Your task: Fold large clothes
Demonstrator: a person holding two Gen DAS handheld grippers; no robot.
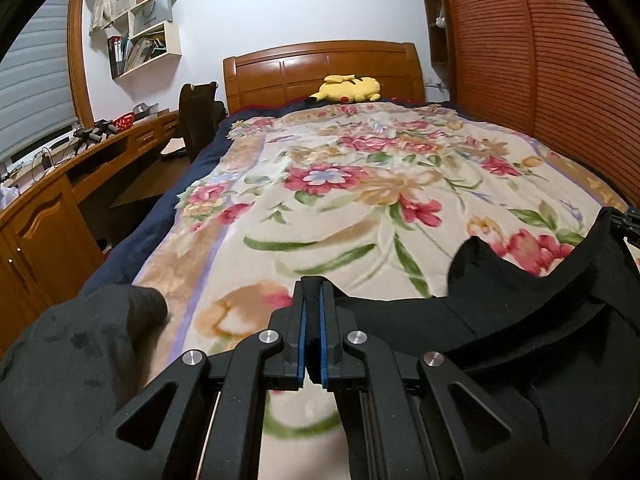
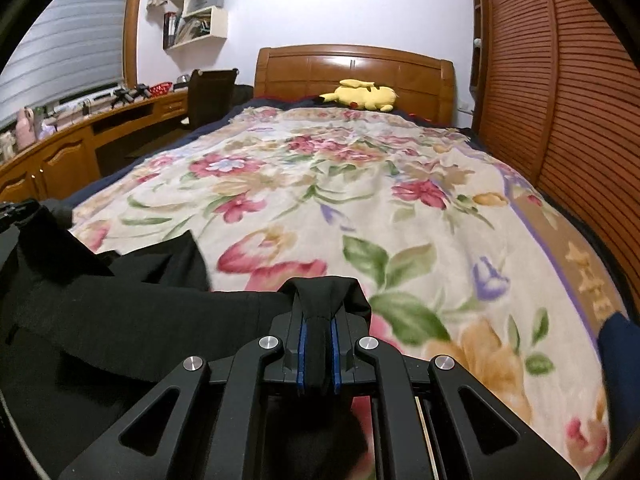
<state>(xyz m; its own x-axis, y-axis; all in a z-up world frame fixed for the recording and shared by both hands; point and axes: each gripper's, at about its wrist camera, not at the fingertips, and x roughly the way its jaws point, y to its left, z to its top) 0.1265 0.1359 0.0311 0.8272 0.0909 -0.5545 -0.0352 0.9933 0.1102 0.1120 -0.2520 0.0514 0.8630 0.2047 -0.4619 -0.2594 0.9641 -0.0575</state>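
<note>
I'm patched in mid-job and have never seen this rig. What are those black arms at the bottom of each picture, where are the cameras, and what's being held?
Each picture comes from a fisheye camera on a hand-held gripper, looking along its two fingers. A person carries one in each hand. The left gripper and the right gripper are both shut on the same black garment, stretched between them above the floral blanket on the bed. A yellow plush toy lies by the headboard.

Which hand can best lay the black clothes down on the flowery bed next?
Probably both together. The right gripper visibly pinches the black garment; the left gripper is shut on its other edge, with the floral blanket ahead.
</note>
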